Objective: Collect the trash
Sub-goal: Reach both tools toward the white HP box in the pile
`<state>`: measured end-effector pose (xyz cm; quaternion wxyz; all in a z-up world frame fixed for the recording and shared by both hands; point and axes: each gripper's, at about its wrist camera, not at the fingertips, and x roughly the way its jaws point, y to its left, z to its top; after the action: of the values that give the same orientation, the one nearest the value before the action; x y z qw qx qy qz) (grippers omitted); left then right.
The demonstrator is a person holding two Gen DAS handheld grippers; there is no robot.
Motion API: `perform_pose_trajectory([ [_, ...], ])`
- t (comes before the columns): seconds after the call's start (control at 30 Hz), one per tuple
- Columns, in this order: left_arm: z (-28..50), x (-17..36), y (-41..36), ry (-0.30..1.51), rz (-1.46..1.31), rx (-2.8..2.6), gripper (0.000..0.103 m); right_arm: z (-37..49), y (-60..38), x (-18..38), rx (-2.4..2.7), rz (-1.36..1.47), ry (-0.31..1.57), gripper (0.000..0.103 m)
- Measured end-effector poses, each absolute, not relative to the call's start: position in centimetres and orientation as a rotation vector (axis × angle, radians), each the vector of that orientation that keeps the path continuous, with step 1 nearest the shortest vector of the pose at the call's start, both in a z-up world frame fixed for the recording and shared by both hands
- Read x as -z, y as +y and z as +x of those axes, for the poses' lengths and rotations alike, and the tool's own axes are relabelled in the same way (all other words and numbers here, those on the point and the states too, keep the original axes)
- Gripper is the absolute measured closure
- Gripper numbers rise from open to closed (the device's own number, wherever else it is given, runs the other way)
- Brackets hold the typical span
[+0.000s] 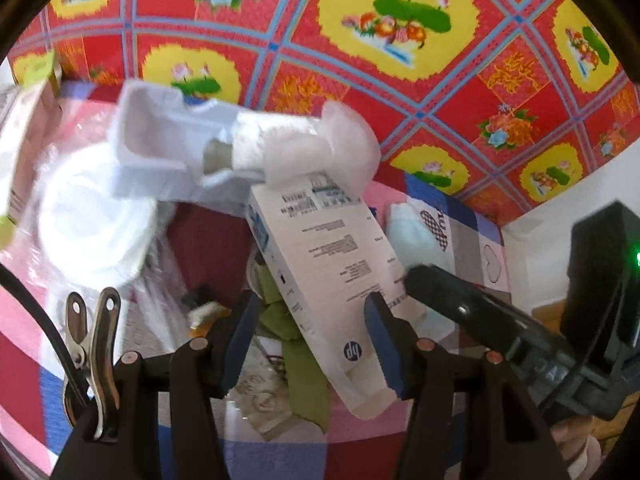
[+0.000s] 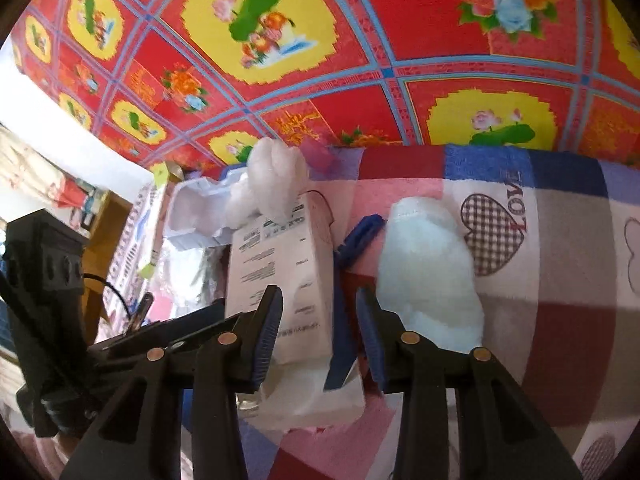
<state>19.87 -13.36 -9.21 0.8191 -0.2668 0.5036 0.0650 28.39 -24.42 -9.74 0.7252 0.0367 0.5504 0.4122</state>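
Trash box (image 1: 332, 264) sits between my left hand-held gripper (image 1: 312, 320) pads, untouched; right hand-held gripper (image 2: 316, 320) gapes too.

Home bedroom, patchwork heart blanket (image 2: 560, 240), red floral floor covering (image 2: 400, 40)

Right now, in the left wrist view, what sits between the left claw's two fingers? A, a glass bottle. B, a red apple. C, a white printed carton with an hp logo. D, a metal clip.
C: the white printed carton with the hp logo runs down between the fingers of the left claw.
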Motion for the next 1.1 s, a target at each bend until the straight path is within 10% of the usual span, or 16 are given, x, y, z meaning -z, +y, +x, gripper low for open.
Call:
perform_pose_trajectory([
  [1.1,9.6,7.2,-11.4,1.024,-0.604,-0.156,0.062,19.1,-19.5,8.6,-1.16,-0.101,1.222,0.064],
])
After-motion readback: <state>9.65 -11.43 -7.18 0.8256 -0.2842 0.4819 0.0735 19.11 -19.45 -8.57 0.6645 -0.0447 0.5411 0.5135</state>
